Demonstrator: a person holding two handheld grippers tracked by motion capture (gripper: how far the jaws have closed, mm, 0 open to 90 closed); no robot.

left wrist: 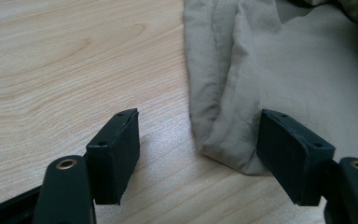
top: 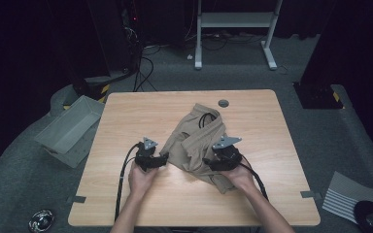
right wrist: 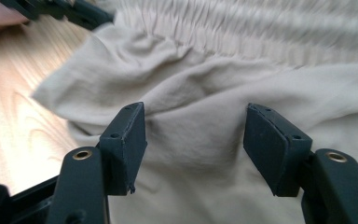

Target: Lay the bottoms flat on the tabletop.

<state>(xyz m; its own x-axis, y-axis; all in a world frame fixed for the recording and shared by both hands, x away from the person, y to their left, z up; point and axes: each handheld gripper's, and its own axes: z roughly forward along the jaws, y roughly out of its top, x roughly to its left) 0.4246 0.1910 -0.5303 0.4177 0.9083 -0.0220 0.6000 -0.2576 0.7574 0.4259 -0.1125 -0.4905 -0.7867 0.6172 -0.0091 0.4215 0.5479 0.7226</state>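
While fingers [left wrist: 114, 154] of both grippers gape empty: tan shorts [top: 199, 141] mid-counter [top: 126, 111], light, limp, unslippery; pinch hem corner or gathered waistband.

Table lit brightly from above, surroundings nearly black; right gripper view's far edge blurred, foreground sharp

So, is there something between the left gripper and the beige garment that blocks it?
Nothing visible does. The left gripper is open, and the edge of the beige garment lies between its jaws on the bare table.
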